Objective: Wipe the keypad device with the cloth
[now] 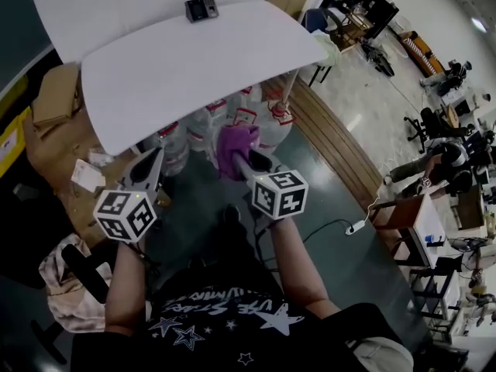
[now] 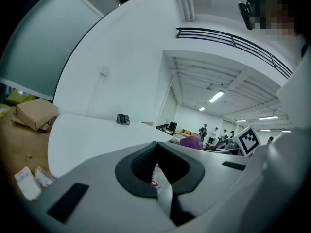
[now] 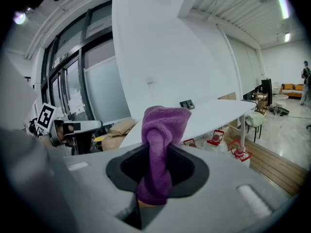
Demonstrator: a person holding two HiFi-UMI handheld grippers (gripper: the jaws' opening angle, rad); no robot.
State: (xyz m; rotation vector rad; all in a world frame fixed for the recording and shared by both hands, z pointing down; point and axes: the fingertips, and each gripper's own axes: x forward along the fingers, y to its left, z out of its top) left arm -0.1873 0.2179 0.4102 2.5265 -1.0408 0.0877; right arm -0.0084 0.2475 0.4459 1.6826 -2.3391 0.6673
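Right tongs (image 1: 242, 161) pinch a soft, floppy purple fleece cloth (image 1: 236, 146) by its bunched middle and empty left tongs (image 1: 153, 160) sit closed, both well short of the small, probably slide-prone dark keypad device (image 1: 201, 8) at the white tabletop's (image 1: 194, 68) far edge.

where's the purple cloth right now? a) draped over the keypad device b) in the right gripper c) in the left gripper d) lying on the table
b: the right gripper is shut on the cloth, which sticks up out of its jaws; the left gripper holds nothing, and the keypad device sits bare at the table's far edge.
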